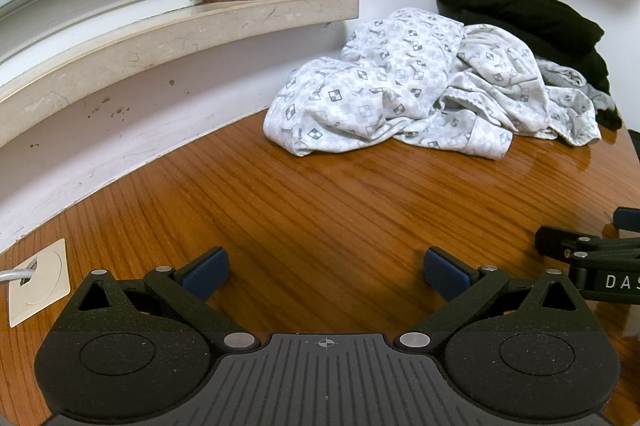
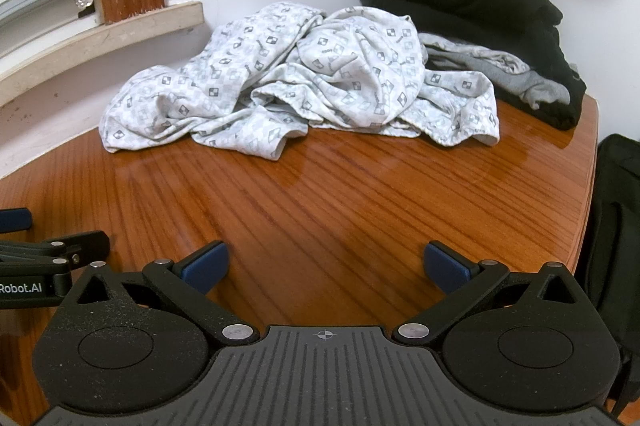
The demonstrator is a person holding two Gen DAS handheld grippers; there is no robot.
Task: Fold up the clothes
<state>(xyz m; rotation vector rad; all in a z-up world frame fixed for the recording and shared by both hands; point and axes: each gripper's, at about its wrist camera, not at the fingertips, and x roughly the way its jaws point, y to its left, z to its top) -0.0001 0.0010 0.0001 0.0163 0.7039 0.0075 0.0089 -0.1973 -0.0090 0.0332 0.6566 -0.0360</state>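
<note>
The white checker-print garment (image 2: 304,77) lies crumpled at the back of the wooden table (image 2: 360,205), against black clothes (image 2: 480,21) and a grey piece (image 2: 516,77), so folding remains, while the left gripper (image 1: 326,270) and right gripper (image 2: 326,266) hover spread and empty.

On the table (image 2: 360,193), the patterned garment (image 2: 304,77) lies crumpled before the folded clothes (image 2: 480,9) by the wall.
</note>
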